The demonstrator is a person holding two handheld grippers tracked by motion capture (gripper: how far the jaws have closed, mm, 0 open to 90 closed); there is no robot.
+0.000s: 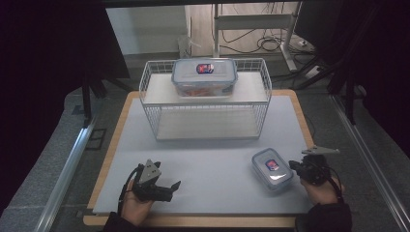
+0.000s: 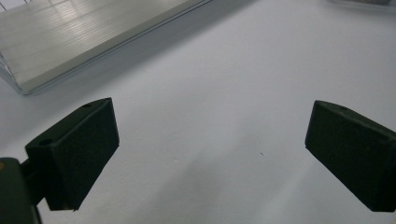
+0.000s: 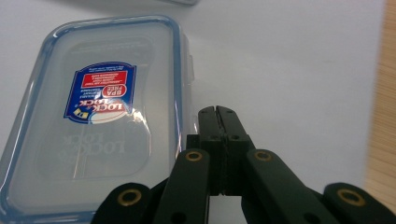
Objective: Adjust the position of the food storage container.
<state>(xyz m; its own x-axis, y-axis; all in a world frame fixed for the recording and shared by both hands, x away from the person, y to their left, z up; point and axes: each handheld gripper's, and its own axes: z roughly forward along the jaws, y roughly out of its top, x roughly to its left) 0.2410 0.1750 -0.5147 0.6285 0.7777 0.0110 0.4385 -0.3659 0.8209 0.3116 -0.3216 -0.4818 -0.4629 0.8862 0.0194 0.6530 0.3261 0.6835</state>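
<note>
Small container lies on the grey mat, right tongs closed empty beside it, left tongs wide.

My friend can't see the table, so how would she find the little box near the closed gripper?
Start at the white wire rack at the table's far side, then come toward the person's right gripper. Beside it lies the small box, flat on the grey mat. The bigger box sits on the rack.

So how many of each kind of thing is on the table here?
Clear lidded food containers: 2 (large container on the rack's top shelf, small container on the mat)
White wire rack: 1
Handheld grippers: 2 (left gripper, right gripper)
Total: 5
</note>
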